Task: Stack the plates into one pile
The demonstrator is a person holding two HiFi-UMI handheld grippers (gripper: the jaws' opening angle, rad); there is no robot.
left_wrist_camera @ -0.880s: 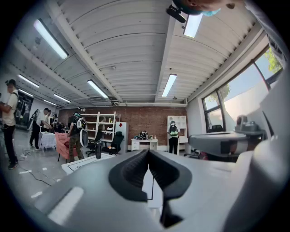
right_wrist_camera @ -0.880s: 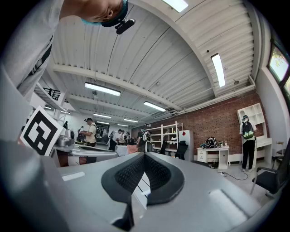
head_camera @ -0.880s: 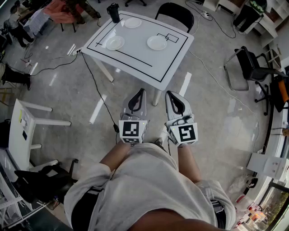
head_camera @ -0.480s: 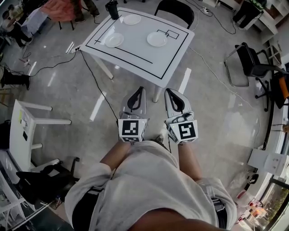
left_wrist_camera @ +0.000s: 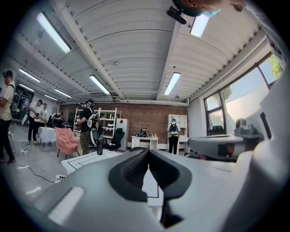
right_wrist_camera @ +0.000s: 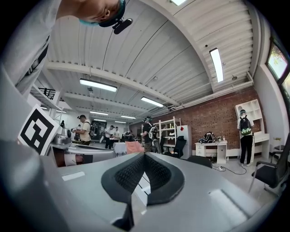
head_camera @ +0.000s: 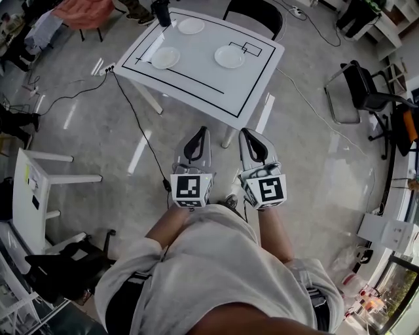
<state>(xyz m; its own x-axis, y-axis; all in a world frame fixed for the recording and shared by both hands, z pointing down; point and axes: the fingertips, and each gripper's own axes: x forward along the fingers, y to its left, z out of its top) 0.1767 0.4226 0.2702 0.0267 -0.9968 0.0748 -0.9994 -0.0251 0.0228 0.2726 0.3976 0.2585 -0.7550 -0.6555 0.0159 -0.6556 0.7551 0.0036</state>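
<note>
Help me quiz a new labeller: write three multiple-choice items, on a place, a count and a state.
1. Where on the table does the black bottle stand? A far left corner; B middle; C near right corner.
2. How many white plates lie there? A two; B three; C five.
3. The left gripper and right gripper are: A wide open; B shut on a plate; C shut, empty.
Key: 1A, head view shows it at that corner; 2B, three lie apart; 3C, pads meet in both gripper views.
</note>
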